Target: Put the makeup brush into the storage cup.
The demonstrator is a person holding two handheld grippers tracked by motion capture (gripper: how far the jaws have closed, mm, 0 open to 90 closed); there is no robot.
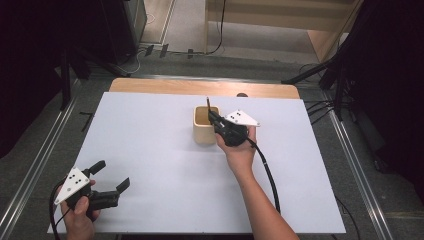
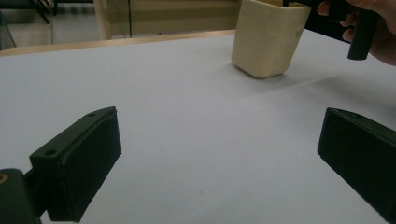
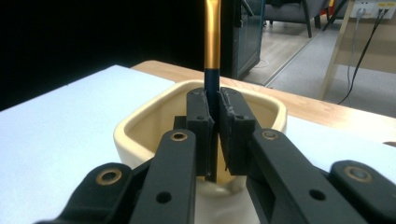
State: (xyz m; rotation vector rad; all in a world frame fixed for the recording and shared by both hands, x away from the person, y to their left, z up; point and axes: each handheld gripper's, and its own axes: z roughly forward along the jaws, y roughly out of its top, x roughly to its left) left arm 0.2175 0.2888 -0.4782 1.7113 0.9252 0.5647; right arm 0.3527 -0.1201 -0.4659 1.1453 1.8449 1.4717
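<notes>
A white sheet (image 1: 165,150) covers most of the table (image 1: 200,87), whose bare wooden strip shows along the far edge. A cream cup (image 1: 204,125) with rounded corners stands on the sheet a little past the middle, nearer the far edge than the near one. Wide bare sheet lies to its left and in front of it; less lies to its right, where the right hand (image 1: 240,152) comes in.

The right gripper (image 1: 214,118) reaches over the cup's right rim from the near right. In the right gripper view its jaws stand pressed together on a thin stick (image 3: 212,51), dark at the lower part and gold above, held upright just above the cup's (image 3: 140,140) opening; the stick's top runs out of that view. In the high view the stick (image 1: 208,101) rises over the cup's far rim.

The left gripper (image 1: 111,176) is held by the left hand (image 1: 80,212) at the near left corner of the sheet, close to the near edge and well apart from the cup. Its jaws stand wide apart with nothing between them; in the left gripper view bare sheet (image 2: 187,140) lies between them and the cup (image 2: 268,39) stands far ahead to the right
</notes>
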